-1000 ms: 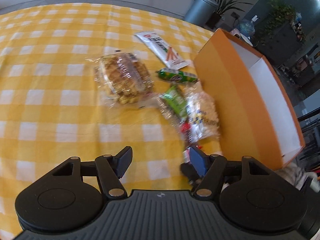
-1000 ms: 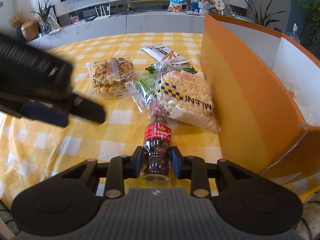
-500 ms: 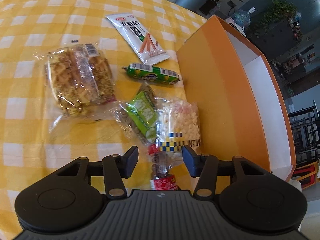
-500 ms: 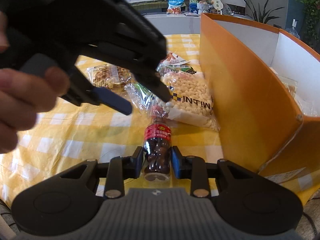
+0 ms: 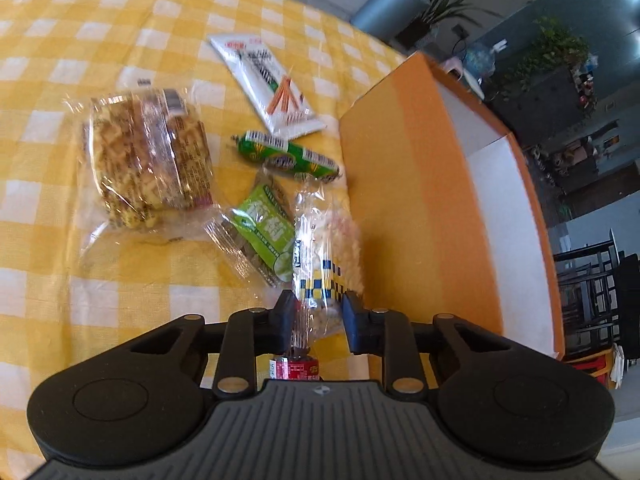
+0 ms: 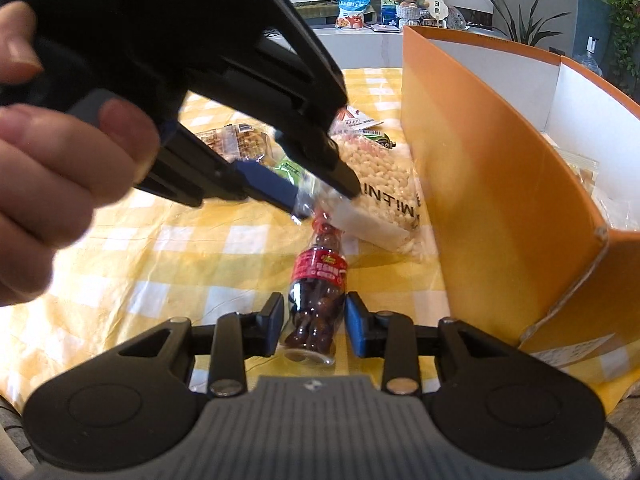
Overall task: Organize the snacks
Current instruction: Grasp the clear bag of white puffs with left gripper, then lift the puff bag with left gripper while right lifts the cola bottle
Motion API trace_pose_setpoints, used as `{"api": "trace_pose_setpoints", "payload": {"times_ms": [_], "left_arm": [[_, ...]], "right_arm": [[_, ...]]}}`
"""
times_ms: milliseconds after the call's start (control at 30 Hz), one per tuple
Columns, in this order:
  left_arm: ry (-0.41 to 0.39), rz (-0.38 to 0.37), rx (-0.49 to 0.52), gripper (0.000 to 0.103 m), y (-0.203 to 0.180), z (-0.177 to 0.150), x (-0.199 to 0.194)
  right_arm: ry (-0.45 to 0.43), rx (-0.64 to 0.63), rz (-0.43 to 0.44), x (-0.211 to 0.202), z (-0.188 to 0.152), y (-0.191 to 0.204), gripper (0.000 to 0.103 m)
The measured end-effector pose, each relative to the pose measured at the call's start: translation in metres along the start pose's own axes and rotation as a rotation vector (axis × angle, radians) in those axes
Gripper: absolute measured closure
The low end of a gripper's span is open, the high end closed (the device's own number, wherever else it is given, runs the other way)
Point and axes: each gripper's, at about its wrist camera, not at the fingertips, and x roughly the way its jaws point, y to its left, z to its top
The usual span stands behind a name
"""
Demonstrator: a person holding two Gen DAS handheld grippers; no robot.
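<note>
My left gripper (image 5: 316,322) is shut on the near end of a clear bag of white puffed snacks (image 5: 334,240), which lies beside the orange box (image 5: 404,184). It shows from outside in the right wrist view (image 6: 320,196), pinching that bag (image 6: 380,184). A small bottle of brown candies with a red label (image 6: 316,300) lies on the yellow checked cloth (image 6: 160,272). My right gripper (image 6: 314,324) is open, its fingers on either side of the bottle's base with small gaps. The bottle's label (image 5: 294,368) shows under the left gripper.
A wrapped waffle cake (image 5: 148,156), a green packet (image 5: 268,224), a green sausage stick (image 5: 288,156) and a white stick-snack pouch (image 5: 272,84) lie on the cloth (image 5: 80,40). The orange box (image 6: 492,184) holds pale bags (image 6: 600,196). A counter with items stands behind.
My left gripper moved down over the puffed snack bag and shut on its near end. My right gripper opened, letting go of the candy bottle, which now lies tilted on the cloth.
</note>
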Motion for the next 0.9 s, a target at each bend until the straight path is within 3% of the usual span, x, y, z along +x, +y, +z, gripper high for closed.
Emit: {"api": "trace_pose_setpoints", "payload": {"times_ms": [200,433,700,767,900], "left_arm": [[-0.1,-0.016,-0.009,0.08,0.004,-0.008,-0.051],[-0.192,0.06,-0.013,0.08,0.019,-0.021,-0.107],[-0.157,0.3,0.118,0.079,0.022,-0.048,-0.117],[-0.165,0.325,0.155,0.079,0.021,-0.053,-0.114],[-0.146,0.308,0.175,0.075,0.021,-0.057,-0.106]], "right_arm": [[0.001,-0.01,-0.006,-0.002,-0.002,0.0,0.071],[0.004,-0.023,-0.017,0.0,0.0,0.003,0.071],[0.005,-0.031,-0.024,0.0,0.0,0.006,0.071],[0.005,-0.035,-0.027,0.0,0.0,0.007,0.071],[0.004,-0.037,-0.029,0.0,-0.001,0.007,0.071]]}}
